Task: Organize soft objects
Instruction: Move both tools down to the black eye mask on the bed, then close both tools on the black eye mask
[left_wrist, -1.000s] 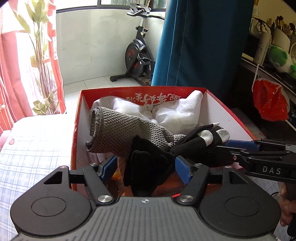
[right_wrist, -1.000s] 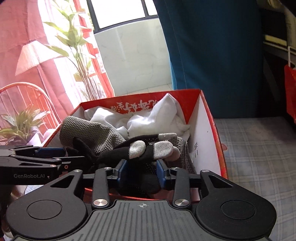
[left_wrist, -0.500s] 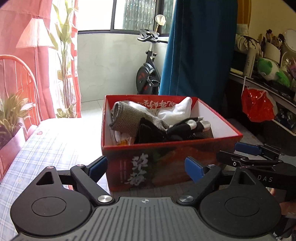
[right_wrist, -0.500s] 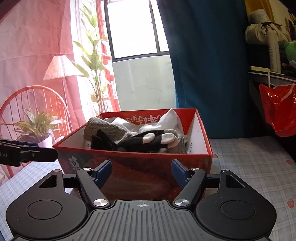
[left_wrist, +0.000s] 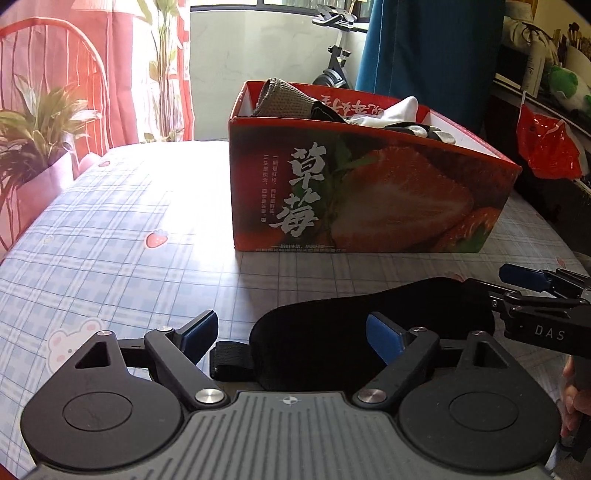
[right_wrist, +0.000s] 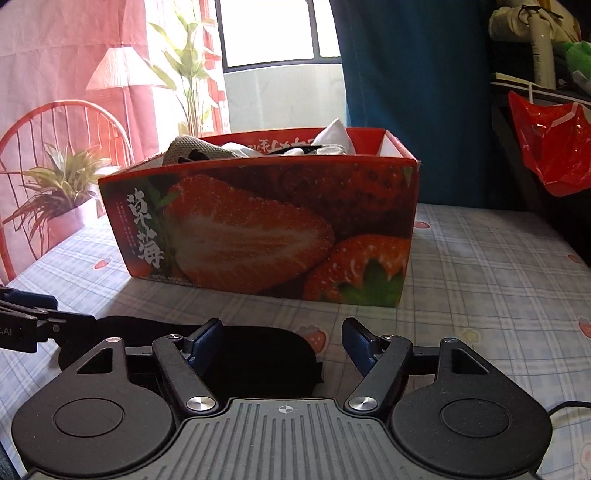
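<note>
A: Where is the soft stuff sitting?

B: One black eye mask (left_wrist: 373, 339), padded, rounded oval, is lying flat on the checked tablecloth (left_wrist: 122, 236) in front of the box (left_wrist: 369, 195). One flat elastic strap (left_wrist: 231, 360) is sticking out at its left end. The rest is piling up inside the box: one grey knit roll (left_wrist: 284, 99), coarse weave; white cloth (left_wrist: 395, 109), smooth and crumpled; one dark glove with grey fingertips (left_wrist: 417, 129).

A: Box?

B: One, rectangular, glossy printed cardboard, red rim, strawberry picture, white lettering.

A: Jaws?

B: Left gripper (left_wrist: 291, 334) is standing wide apart after opening further, mask's left end lying between the blue pads, pads not pressing it. Right gripper (right_wrist: 282, 339) is also apart after opening; mask's right end (right_wrist: 258, 354) is sitting by its left finger, no clamp visible.

A: View differences?

B: Left wrist view is showing the whole mask, the strap, the right gripper (left_wrist: 532, 291) at the mask's far end, an exercise bike (left_wrist: 334, 48) and fingers (left_wrist: 570, 402) on the handle. Right wrist view is showing only part of the mask, the left gripper's tip (right_wrist: 29, 314), and the box's right corner. Both are showing one red wire chair (right_wrist: 62, 147), a potted plant (right_wrist: 55, 192), a blue curtain (right_wrist: 413, 92) and a red plastic bag (right_wrist: 554, 147).
</note>
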